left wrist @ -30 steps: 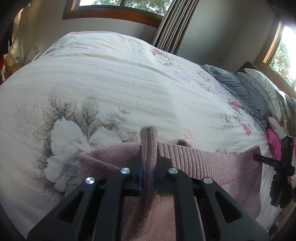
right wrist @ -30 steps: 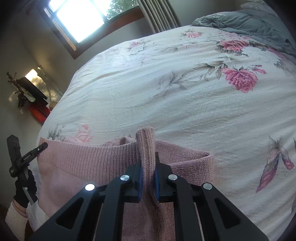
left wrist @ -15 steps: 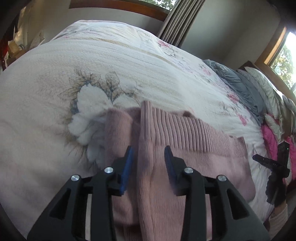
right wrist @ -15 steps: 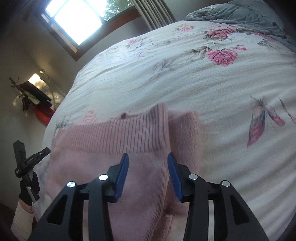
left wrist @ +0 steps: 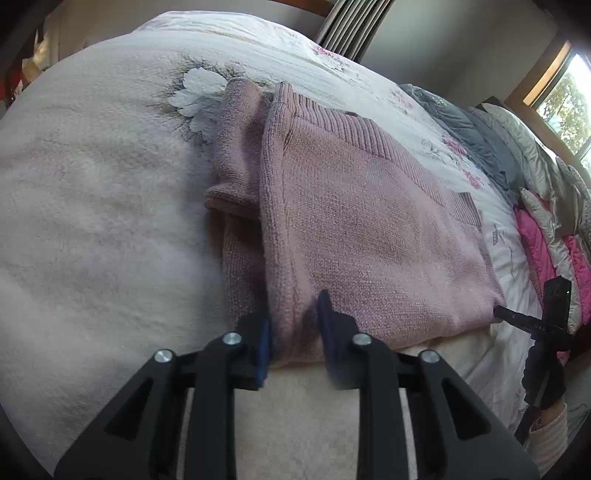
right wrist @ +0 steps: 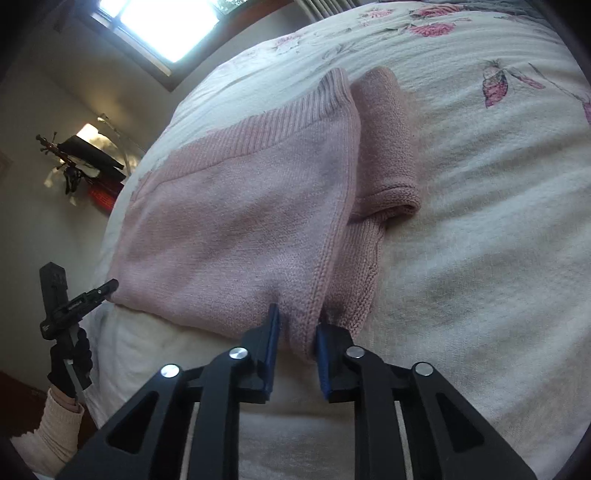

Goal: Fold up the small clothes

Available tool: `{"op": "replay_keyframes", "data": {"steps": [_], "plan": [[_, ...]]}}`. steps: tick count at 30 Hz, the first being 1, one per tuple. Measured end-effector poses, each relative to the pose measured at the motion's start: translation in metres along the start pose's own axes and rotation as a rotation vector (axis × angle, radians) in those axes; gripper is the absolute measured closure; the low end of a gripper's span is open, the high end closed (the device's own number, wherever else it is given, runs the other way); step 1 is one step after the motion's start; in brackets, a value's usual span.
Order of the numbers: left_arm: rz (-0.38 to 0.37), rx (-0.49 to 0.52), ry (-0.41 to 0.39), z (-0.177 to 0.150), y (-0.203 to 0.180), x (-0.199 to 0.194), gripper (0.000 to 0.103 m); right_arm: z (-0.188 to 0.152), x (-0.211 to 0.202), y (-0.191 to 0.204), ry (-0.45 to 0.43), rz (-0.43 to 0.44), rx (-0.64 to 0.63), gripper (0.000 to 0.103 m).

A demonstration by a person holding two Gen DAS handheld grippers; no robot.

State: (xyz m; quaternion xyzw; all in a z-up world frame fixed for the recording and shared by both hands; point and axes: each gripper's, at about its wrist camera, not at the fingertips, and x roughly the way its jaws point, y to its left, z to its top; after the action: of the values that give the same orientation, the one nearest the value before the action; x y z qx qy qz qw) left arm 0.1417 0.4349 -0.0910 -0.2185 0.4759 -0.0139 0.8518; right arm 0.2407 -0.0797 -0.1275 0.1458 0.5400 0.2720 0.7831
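A pink knit sweater (left wrist: 369, 221) lies folded on the flowered bedspread (left wrist: 92, 221), ribbed hem at the far side. One sleeve (left wrist: 236, 140) sticks out along its left edge; the right wrist view shows the other sleeve (right wrist: 388, 147) along the right edge. My left gripper (left wrist: 294, 314) sits at the near left corner, blue pads pressed on either side of the folded edge. At the near right corner, my right gripper (right wrist: 297, 325) pinches the fold the same way. Each view also catches the other gripper: the right gripper (left wrist: 532, 321) and the left gripper (right wrist: 81, 299).
Grey bedding (left wrist: 472, 136), pale pillows and a pink quilt (left wrist: 535, 243) are piled at the head of the bed. The bed's near edge runs just under the grippers. A sleeved, gloved hand (right wrist: 70, 365) holds the left gripper. A lit window (right wrist: 166, 26) is behind.
A second ago both grippers held the hem raised. They let it go on the far side, pulled back to the near fold, and the jaws have narrowed onto it.
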Motion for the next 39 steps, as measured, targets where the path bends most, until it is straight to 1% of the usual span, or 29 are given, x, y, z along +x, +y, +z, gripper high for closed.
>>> {"op": "replay_keyframes", "data": {"steps": [1,3,5,6,9,14,15,17,18,19,20,21,22,23,25,27,31,35,37,39], "plan": [[0.001,0.002,0.004,0.000,0.001,-0.001,0.086,0.001,-0.005,0.002,0.000,-0.004,0.001,0.090],[0.026,0.026,0.024,-0.001,0.002,0.001,0.088,0.000,-0.012,0.005,0.009,-0.048,-0.022,0.093],[0.035,0.041,0.038,-0.001,0.005,0.007,0.090,-0.003,-0.007,0.002,0.040,-0.113,-0.035,0.095],[0.035,0.045,0.038,-0.001,0.006,0.008,0.090,-0.006,-0.003,-0.001,0.058,-0.126,-0.028,0.095],[0.034,0.056,0.033,-0.002,0.008,0.011,0.090,-0.011,0.008,-0.007,0.068,-0.127,-0.015,0.095],[0.049,0.076,0.034,-0.001,0.004,0.009,0.087,-0.008,0.013,-0.007,0.076,-0.136,-0.020,0.094],[0.054,0.074,0.039,0.000,0.002,0.007,0.087,-0.008,0.012,-0.006,0.078,-0.130,-0.017,0.093],[0.068,0.074,0.028,0.005,-0.005,0.000,0.075,-0.004,0.003,-0.003,0.064,-0.108,-0.010,0.087],[0.077,0.089,0.002,0.007,-0.011,-0.007,0.072,-0.004,-0.002,-0.003,0.050,-0.104,-0.011,0.077],[0.085,0.115,-0.028,0.009,-0.018,-0.014,0.069,-0.002,-0.008,-0.002,0.033,-0.099,-0.008,0.059],[0.096,0.143,-0.052,0.012,-0.025,-0.020,0.066,0.002,-0.014,-0.002,0.012,-0.089,0.002,0.051],[0.098,0.165,-0.075,0.016,-0.034,-0.024,0.063,0.005,-0.019,-0.003,-0.003,-0.075,0.012,0.046],[0.086,0.176,-0.088,0.020,-0.041,-0.026,0.058,0.009,-0.022,-0.006,-0.010,-0.060,0.025,0.046],[0.065,0.182,-0.096,0.025,-0.048,-0.027,0.056,0.013,-0.023,-0.009,-0.015,-0.051,0.042,0.046],[0.045,0.193,-0.105,0.035,-0.062,-0.023,0.056,0.020,-0.020,-0.015,-0.014,-0.046,0.070,0.046],[0.021,0.200,-0.096,0.043,-0.074,-0.011,0.056,0.026,-0.013,-0.023,-0.003,-0.018,0.106,0.046],[-0.010,0.170,-0.039,0.053,-0.087,0.027,0.056,0.028,0.004,-0.043,0.022,0.037,0.189,0.046],[0.012,0.182,-0.006,0.057,-0.090,0.056,0.056,0.030,0.018,-0.056,0.020,0.123,0.258,0.048],[0.009,0.169,0.003,0.059,-0.087,0.064,0.056,0.034,0.025,-0.061,0.020,0.168,0.282,0.049],[0.001,0.155,0.005,0.060,-0.084,0.068,0.056,0.039,0.032,-0.062,0.024,0.187,0.289,0.050]]}}
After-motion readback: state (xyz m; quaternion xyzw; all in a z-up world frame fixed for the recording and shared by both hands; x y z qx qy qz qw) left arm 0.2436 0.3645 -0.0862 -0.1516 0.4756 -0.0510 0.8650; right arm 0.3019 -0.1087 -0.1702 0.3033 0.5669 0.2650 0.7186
